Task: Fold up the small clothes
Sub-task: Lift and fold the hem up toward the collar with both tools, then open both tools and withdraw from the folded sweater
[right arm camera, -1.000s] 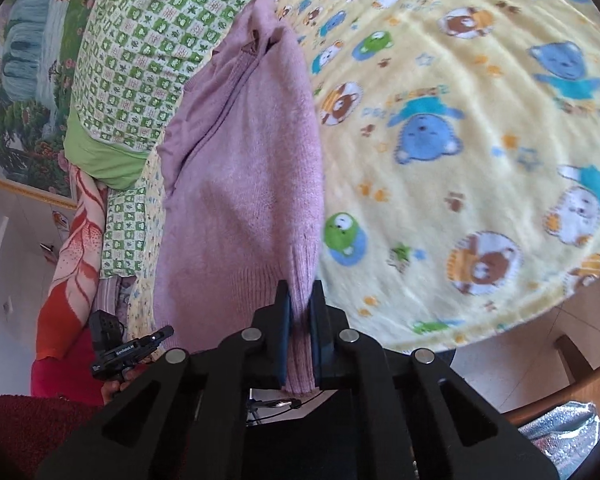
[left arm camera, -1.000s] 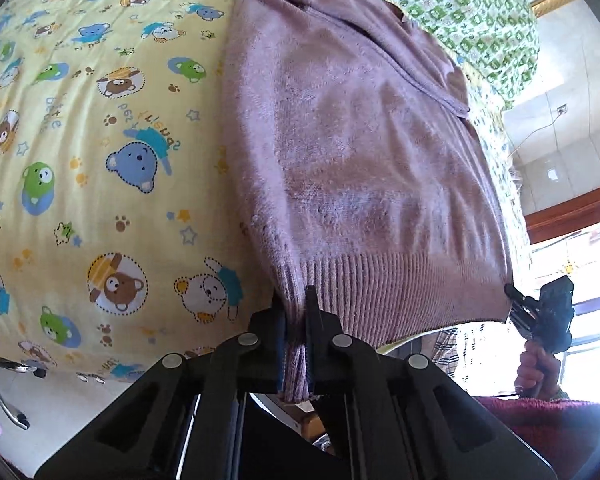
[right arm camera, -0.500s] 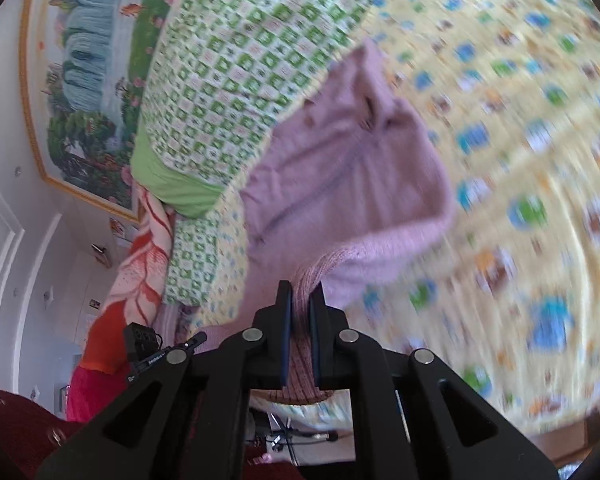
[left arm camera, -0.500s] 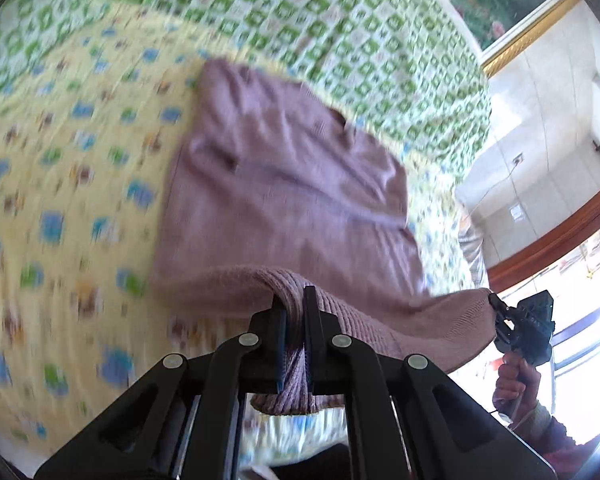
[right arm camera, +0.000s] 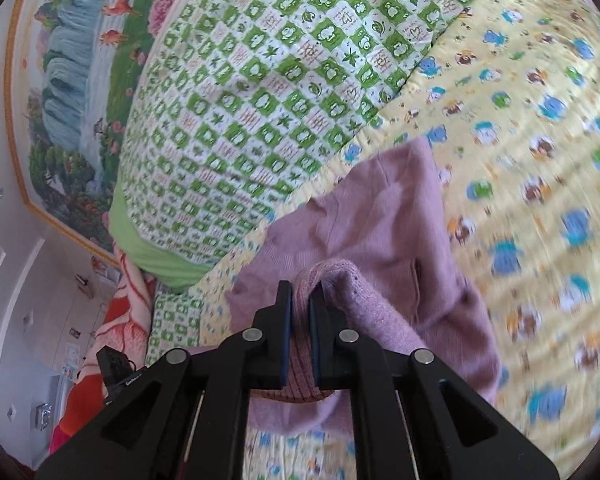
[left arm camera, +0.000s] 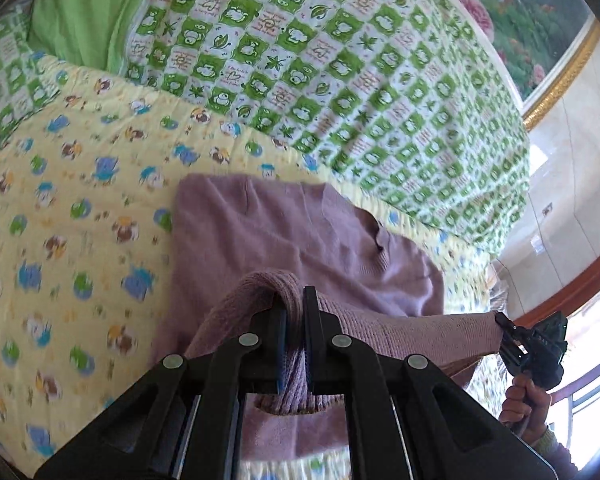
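My left claw (left arm camera: pixel 295 312) pinches one corner of the purple sweater (left arm camera: pixel 300 240). My right claw (right arm camera: pixel 300 308) pinches the other corner. The hem is lifted over the sweater, which lies on the yellow blanket (left arm camera: pixel 80 220).

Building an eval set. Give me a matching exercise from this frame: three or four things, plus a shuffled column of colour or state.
Things:
1. sweater
2. left gripper
3. quilt
4. bedsheet

States:
A. green-and-white checks
B. yellow, cartoon animals
C. shut on the ribbed hem
D. mauve knit, lower half lifted

Pairs: 1-D, 2-C, 3-A, 4-B
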Tool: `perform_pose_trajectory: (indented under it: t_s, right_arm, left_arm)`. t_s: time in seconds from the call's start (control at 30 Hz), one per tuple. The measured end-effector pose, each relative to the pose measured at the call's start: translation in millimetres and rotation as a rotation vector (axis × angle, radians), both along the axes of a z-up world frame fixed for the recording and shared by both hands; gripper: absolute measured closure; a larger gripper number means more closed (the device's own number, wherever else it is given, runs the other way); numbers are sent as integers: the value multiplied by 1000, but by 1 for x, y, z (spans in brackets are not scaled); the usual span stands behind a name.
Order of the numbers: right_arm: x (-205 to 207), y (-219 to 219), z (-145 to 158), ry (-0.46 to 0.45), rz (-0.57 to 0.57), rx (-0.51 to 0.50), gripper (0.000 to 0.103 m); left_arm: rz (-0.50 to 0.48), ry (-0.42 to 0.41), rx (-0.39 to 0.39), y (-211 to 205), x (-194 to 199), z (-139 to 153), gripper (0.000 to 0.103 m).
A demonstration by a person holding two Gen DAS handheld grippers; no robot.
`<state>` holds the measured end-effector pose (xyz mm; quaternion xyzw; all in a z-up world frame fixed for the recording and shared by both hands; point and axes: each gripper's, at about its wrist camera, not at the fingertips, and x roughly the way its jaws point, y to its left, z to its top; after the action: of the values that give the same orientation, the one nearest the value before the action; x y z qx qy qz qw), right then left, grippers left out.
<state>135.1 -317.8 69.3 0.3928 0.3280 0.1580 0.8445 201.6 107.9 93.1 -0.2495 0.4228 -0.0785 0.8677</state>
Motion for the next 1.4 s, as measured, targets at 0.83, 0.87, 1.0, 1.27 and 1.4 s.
perform_pose_trajectory:
  t_s: [0.83, 0.87, 1.0, 1.27, 1.4]
  right_arm:
    - [185, -26, -87, 253, -29, -50, 83]
    - [185, -28, -82, 246, -36, -60, 79]
    - [176, -35, -58, 192, -93, -105, 57]
    - [129, 12, -21, 61, 92, -211, 57]
    - [108, 77, -40, 74, 353, -347, 57]
  left_arm:
    - [33, 146, 128, 10, 151, -86, 90]
    - [37, 142, 131, 12, 149, -83, 81]
    - [76, 90, 167, 17, 133, -59, 68]
    - [-226, 55, 162, -58, 88, -48, 65]
    - [-415, 114, 198, -116, 82, -83, 65]
